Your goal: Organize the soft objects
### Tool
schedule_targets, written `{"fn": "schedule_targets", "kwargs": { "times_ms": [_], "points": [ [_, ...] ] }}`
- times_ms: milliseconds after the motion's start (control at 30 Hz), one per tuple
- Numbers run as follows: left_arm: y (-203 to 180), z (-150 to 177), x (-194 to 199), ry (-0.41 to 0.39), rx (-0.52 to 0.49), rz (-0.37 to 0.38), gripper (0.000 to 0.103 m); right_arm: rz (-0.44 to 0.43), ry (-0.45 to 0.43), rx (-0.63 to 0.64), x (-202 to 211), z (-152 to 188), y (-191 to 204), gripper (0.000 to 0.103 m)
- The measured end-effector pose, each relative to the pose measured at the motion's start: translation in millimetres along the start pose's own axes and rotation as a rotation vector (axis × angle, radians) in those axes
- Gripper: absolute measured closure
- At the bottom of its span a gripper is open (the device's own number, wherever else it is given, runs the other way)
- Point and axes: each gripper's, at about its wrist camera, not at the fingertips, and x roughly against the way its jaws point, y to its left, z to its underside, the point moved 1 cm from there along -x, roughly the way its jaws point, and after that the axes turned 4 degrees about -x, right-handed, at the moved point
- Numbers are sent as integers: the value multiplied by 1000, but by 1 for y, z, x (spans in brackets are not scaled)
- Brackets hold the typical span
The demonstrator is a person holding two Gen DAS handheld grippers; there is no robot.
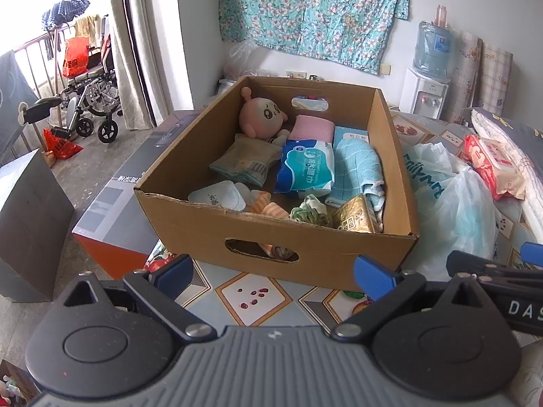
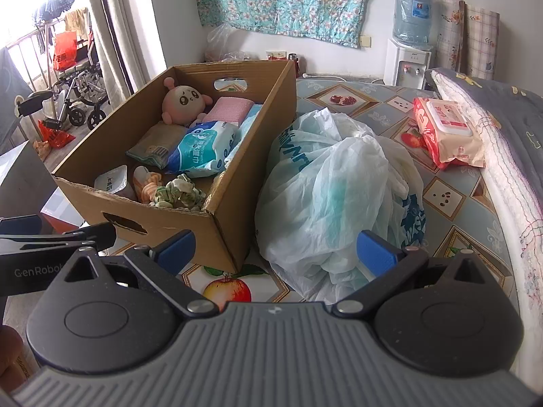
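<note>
An open cardboard box [image 1: 190,218] [image 2: 224,227] stands on the patterned tabletop. It holds a pink plush doll [image 1: 259,115] [image 2: 185,100], a pink cloth [image 1: 310,130], a blue wipes pack [image 1: 303,168] [image 2: 200,151], a light blue towel [image 1: 356,169], a green scrunchie [image 1: 310,212] [image 2: 180,195] and other soft items. A crumpled white plastic bag [image 2: 325,190] [image 1: 454,200] lies right of the box. A red wipes pack [image 2: 448,132] [image 1: 492,166] lies further right. My left gripper [image 1: 273,273] is open and empty in front of the box. My right gripper [image 2: 275,249] is open and empty before the bag.
A folded quilt [image 2: 502,129] lies along the table's right edge. A water dispenser [image 2: 409,51] stands at the back wall. An orange and grey carton [image 1: 118,210] sits left of the box. A wheelchair [image 1: 88,101] stands by the balcony door.
</note>
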Motion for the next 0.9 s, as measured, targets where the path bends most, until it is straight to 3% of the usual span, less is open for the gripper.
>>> {"fn": "schedule_targets", "kwargs": {
  "times_ms": [900],
  "points": [
    [0, 6, -4, 28, 15, 46, 1, 32, 34, -9, 1, 6, 2, 1]
  ]
}}
